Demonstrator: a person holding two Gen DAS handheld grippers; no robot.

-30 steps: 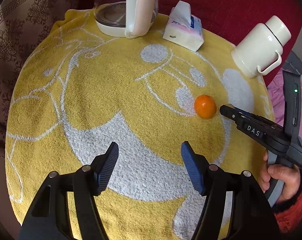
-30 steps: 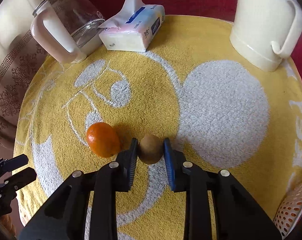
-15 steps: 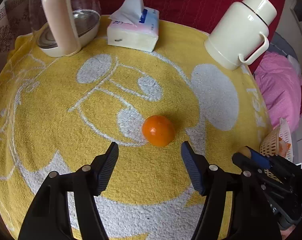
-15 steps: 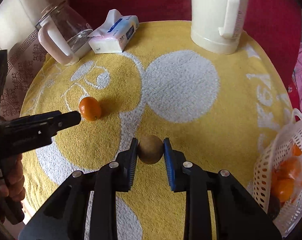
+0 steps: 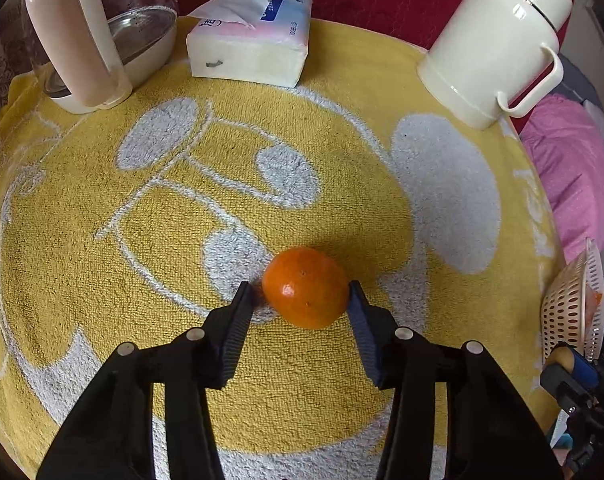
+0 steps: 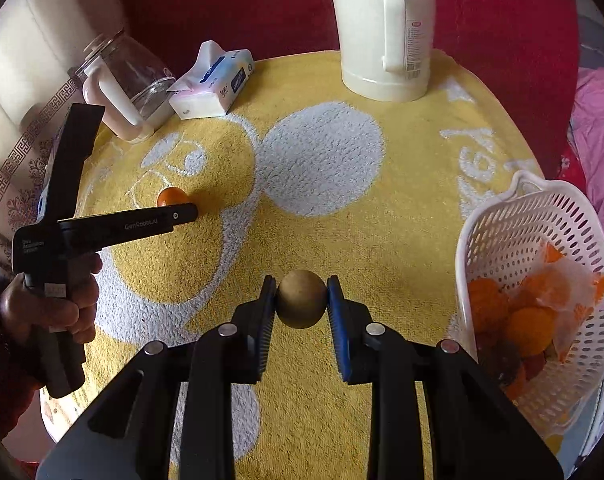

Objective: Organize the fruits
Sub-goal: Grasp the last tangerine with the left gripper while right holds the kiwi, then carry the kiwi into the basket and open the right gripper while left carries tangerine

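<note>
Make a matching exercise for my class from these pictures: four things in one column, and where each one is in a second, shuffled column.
Things
1. orange
2. brown fruit
3. tissue pack
4. white basket

Places
A. gripped in the right gripper
B. at the right edge of the yellow towel, holding orange fruit
C. between the fingers of the left gripper, on the towel
D. at the far side of the towel, between the glass kettle and the cream jug

Pairs: 1-C, 2-A, 3-D, 4-B
</note>
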